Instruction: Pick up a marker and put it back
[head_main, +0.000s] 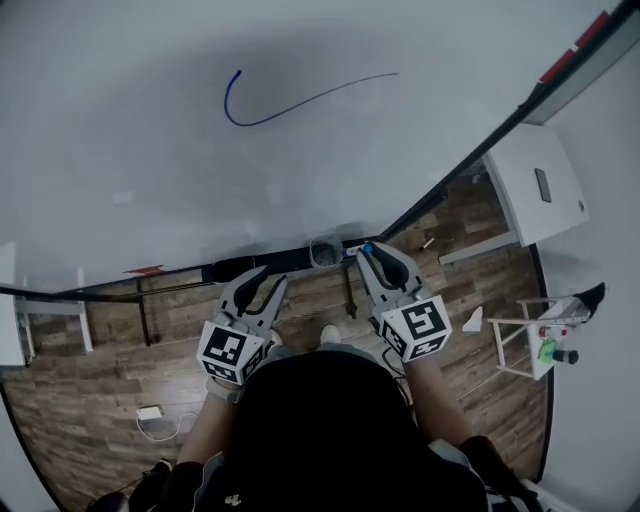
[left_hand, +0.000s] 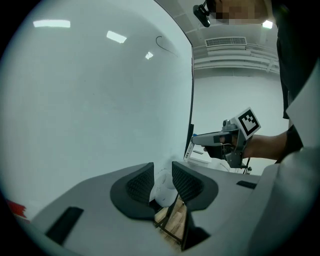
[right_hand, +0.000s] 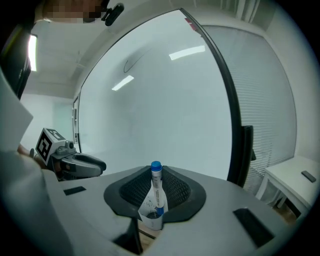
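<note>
Before the whiteboard (head_main: 300, 170), the right claw (right_hand: 156, 187) is clamped on an upright blue-capped marker (right_hand: 156, 182), its base obscured; the left claw (left_hand: 162, 182) is held narrowly parted.

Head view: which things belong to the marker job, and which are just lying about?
Job: marker, gripped by the right gripper; cup at the whiteboard's ledge; whiteboard.
Lying about: white table; green item on the rack; white adapter on the floor; left gripper, open, idle.

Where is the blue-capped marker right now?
In the right gripper view, the marker stands upright, gripped by the right tongs, its lower end at the small cup before the whiteboard.
</note>
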